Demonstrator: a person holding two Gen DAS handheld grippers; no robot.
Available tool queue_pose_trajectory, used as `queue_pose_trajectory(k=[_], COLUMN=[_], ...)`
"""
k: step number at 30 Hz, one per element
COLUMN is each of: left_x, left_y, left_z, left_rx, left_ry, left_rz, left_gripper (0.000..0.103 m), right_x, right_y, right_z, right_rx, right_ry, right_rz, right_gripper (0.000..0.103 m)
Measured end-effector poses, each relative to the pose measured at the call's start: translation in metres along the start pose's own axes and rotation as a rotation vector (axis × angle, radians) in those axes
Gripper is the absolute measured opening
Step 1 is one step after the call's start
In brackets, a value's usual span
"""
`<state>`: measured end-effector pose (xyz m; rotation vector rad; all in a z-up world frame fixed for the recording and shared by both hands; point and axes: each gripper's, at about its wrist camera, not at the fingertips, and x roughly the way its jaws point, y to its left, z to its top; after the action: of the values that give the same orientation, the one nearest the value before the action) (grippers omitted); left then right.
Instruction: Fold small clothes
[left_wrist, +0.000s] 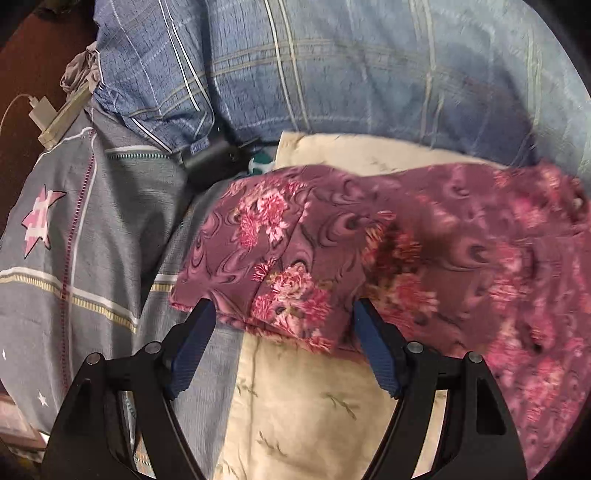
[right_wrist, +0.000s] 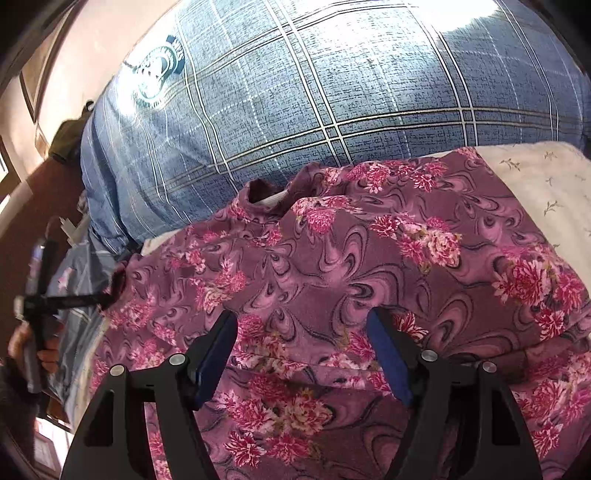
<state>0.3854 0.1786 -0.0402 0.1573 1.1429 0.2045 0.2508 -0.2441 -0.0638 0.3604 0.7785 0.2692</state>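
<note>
Fabric of the floral garment looks soft, light; left gripper and right gripper, both wide, should pinch the hem between their fingers.

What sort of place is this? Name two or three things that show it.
Most likely a bedroom, on a bed: a blue plaid pillow, a grey star-print duvet and a cream quilt under the floral garment.

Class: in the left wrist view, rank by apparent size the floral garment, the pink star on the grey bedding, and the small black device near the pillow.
1. Floral garment, by far the largest.
2. Pink star.
3. Black device.
The last two look close in size, and fisheye distortion makes their order unsure.
</note>
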Motion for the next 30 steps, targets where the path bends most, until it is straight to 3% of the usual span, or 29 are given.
queue_pose_trajectory(k=[4,6,8,9,12,15,16,17,18,20,22,26,27,28,29,30], left_x=[0.019,0.017,0.016,0.016,0.013,-0.003,-0.007,-0.009,-0.012,-0.014,-0.006,0.024,0.026,0.024,0.021,0.023], left_y=[0.001,0.006,0.01,0.013,0.019,0.013,0.009,0.006,0.002,-0.008,-0.016,-0.012,-0.008,-0.004,-0.002,0.0], left_z=[0.006,0.008,0.01,0.01,0.009,0.005,0.004,0.004,0.004,0.004,0.009,0.02,0.02,0.02,0.02,0.021], left_rx=[-0.042,-0.09,-0.139,-0.149,-0.183,-0.12,-0.084,-0.056,-0.028,0.038,0.074,0.053,0.031,0.007,-0.008,-0.021], left_ry=[0.008,-0.02,-0.031,-0.031,-0.036,-0.079,-0.089,-0.097,-0.117,-0.154,-0.141,-0.097,-0.098,-0.107,-0.108,-0.089], left_rz=[-0.007,-0.053,-0.041,-0.037,-0.061,-0.031,-0.028,-0.017,0.014,0.065,0.09,0.161,0.146,0.114,0.059,0.033], left_gripper=[0.075,0.05,0.02,0.015,0.014,0.02,0.038,0.065,0.073,0.076,0.076,0.075,0.072,0.054,0.022,0.012], right_x=[-0.001,-0.002,-0.002,-0.002,-0.004,-0.004,-0.005,-0.005,-0.005,-0.005,-0.005,-0.006,-0.006,-0.006,-0.006,-0.006], right_y=[-0.005,-0.006,-0.006,-0.007,-0.009,-0.011,-0.011,-0.011,-0.011,-0.012,-0.013,-0.013,-0.014,-0.014,-0.014,-0.014], right_z=[0.0,0.0,0.0,0.0,0.0,0.0,-0.001,-0.001,-0.001,-0.001,-0.001,-0.001,-0.001,-0.001,-0.001,-0.001], right_rx=[0.026,0.031,0.035,0.037,0.047,0.056,0.057,0.058,0.059,0.061,0.065,0.069,0.071,0.072,0.073,0.073], right_ry=[-0.007,-0.009,-0.01,-0.011,-0.014,-0.017,-0.018,-0.018,-0.018,-0.019,-0.021,-0.021,-0.022,-0.022,-0.022,-0.023], right_rz=[0.033,0.041,0.046,0.05,0.065,0.076,0.078,0.08,0.082,0.087,0.092,0.097,0.1,0.103,0.104,0.104], right_gripper=[0.075,0.075,0.075,0.075,0.075,0.075,0.075,0.075,0.075,0.075,0.075,0.075,0.075,0.075,0.075,0.076])
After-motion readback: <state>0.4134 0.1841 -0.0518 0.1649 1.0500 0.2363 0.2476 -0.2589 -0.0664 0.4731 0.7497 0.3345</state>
